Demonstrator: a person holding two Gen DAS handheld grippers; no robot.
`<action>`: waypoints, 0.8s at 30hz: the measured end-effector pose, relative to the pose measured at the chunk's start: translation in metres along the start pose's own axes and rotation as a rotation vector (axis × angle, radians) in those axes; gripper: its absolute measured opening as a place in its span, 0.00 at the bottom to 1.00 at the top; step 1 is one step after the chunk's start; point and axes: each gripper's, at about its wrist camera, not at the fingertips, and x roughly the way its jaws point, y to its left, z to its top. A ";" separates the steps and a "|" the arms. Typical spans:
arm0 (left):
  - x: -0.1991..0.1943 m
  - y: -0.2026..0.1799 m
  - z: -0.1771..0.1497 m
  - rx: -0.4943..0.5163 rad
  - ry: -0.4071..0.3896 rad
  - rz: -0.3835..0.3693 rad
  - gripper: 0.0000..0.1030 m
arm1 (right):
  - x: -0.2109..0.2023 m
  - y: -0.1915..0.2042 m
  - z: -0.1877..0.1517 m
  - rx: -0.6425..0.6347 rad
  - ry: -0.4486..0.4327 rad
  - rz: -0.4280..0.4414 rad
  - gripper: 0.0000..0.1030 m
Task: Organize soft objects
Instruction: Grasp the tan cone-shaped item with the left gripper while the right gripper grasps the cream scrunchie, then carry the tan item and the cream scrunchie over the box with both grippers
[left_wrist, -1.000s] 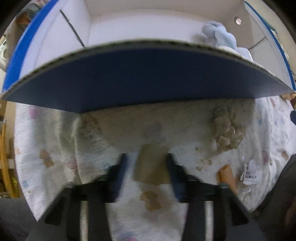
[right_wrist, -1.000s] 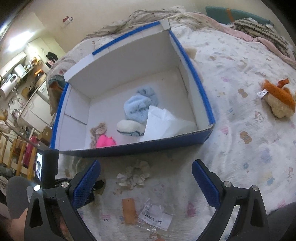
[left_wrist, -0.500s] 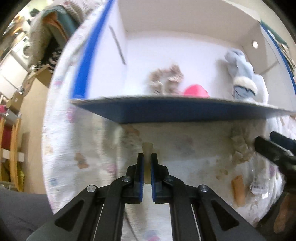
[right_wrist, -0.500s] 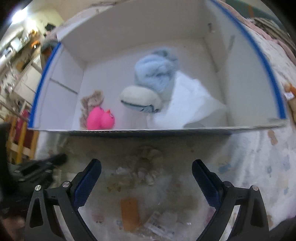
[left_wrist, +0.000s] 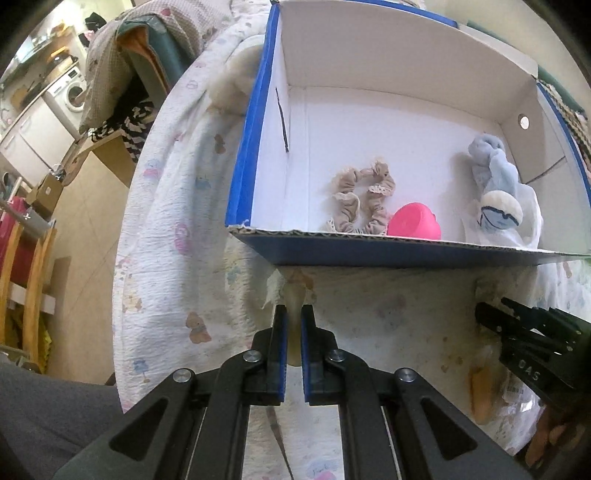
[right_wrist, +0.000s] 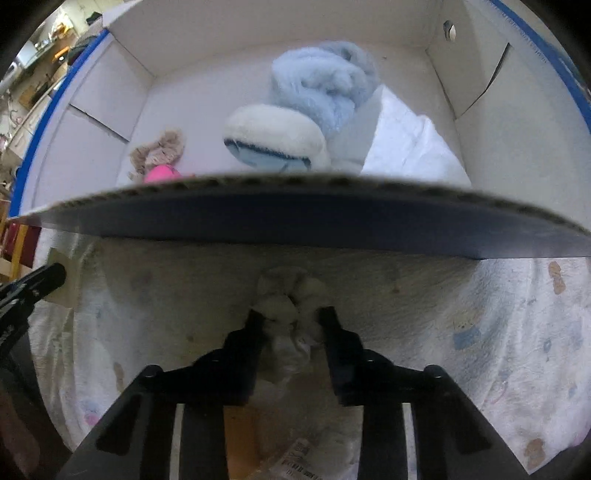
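Near, lower centre: my left gripper (left_wrist: 290, 321), jaws almost closed, pinches a thin beige pad (left_wrist: 295, 295) off the bed (left_wrist: 162, 258). My right gripper (right_wrist: 290, 317), jaws partly closed, clamps a cream scrunchie (right_wrist: 284, 299). Beyond, mid-frame: blue-edged box (left_wrist: 369, 254). Inside it already: beige scrunchie (left_wrist: 364, 201), pink toy (left_wrist: 415, 221), pale blue plush (left_wrist: 493, 173). Judgement: roughly halfway; both held items not yet in. An orange piece (left_wrist: 480, 391), lower right, also remains.

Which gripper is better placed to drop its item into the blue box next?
Left gripper: it pinches the beige piece, lifted near the box. Right gripper sits low around the cream scrunchie.
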 end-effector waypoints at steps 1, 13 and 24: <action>0.005 0.008 0.005 -0.001 0.000 -0.001 0.06 | -0.003 0.000 -0.001 -0.001 -0.003 0.011 0.24; -0.005 0.011 0.002 -0.024 -0.025 0.017 0.06 | -0.069 -0.029 -0.020 0.078 -0.106 0.126 0.24; -0.047 0.023 -0.010 -0.083 -0.113 0.019 0.06 | -0.128 -0.045 -0.042 0.122 -0.288 0.196 0.24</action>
